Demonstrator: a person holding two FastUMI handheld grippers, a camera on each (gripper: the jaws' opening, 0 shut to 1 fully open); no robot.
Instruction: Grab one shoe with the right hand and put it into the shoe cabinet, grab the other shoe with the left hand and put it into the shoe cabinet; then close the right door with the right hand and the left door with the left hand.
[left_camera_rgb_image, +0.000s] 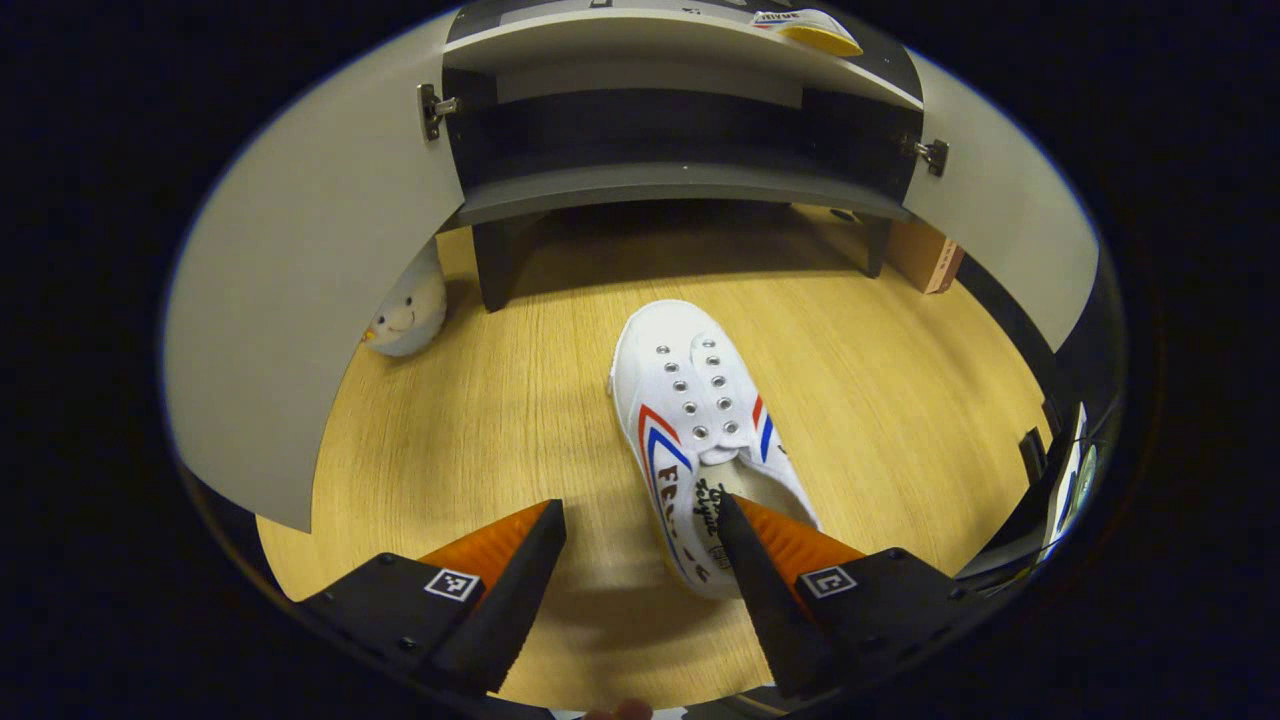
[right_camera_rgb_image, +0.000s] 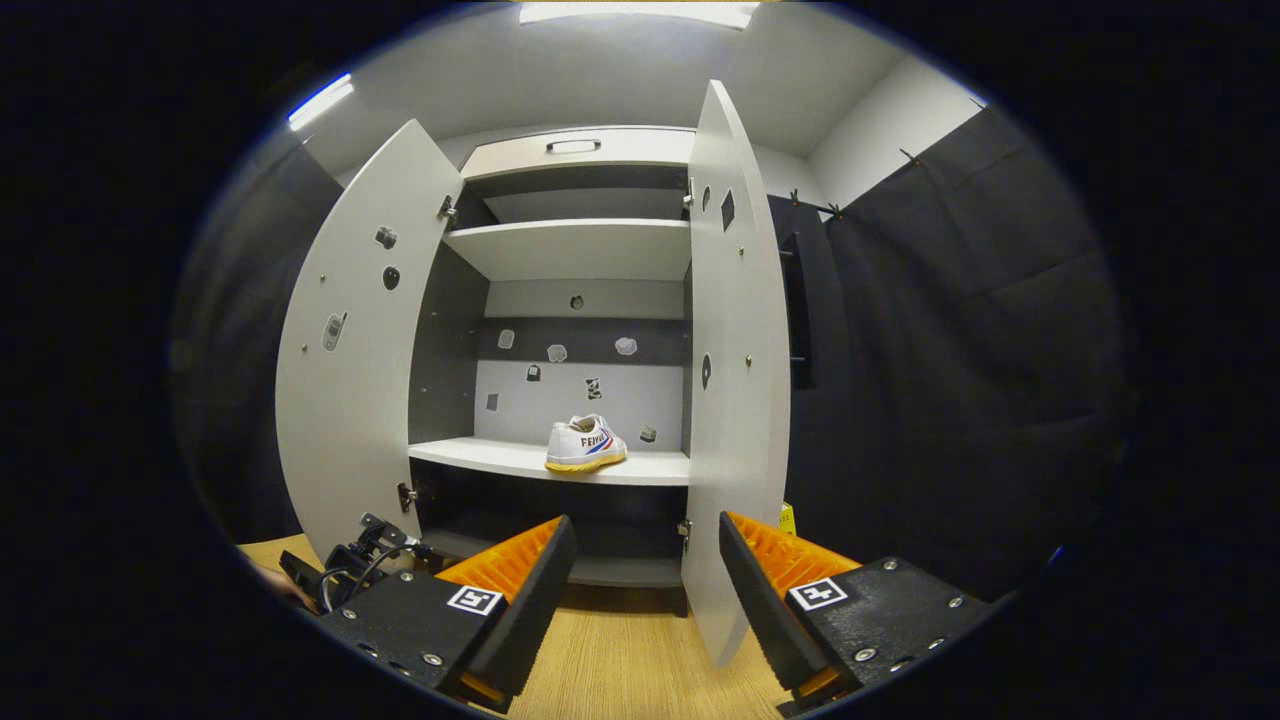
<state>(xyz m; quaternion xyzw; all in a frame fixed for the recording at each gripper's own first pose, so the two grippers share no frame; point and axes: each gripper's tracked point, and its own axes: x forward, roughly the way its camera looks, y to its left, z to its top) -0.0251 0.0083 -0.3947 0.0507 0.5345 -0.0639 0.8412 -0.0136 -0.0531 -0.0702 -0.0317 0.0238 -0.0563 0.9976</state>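
- On the middle shelf (right_camera_rgb_image: 500, 458) of the shoe cabinet (right_camera_rgb_image: 575, 160) one shoe (right_camera_rgb_image: 585, 444) already sits; that half looks done.
- The other shoe (left_camera_rgb_image: 700, 440) lies on the wooden floor (left_camera_rgb_image: 480, 400) before the cabinet, with the left gripper (left_camera_rgb_image: 640, 560) just over its heel, jaws apart.
- The right gripper (right_camera_rgb_image: 640, 590) hangs back, jaws apart, empty.
- Both doors, left door (right_camera_rgb_image: 345, 350) and right door (right_camera_rgb_image: 735, 380), stand open, yet to close.
- Dark cloth walls the booth.

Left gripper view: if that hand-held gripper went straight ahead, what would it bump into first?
Probably the white shoe on the wooden floor. The left hand-held gripper is open, one finger already beside the shoe's heel. Depth is hard to judge here.
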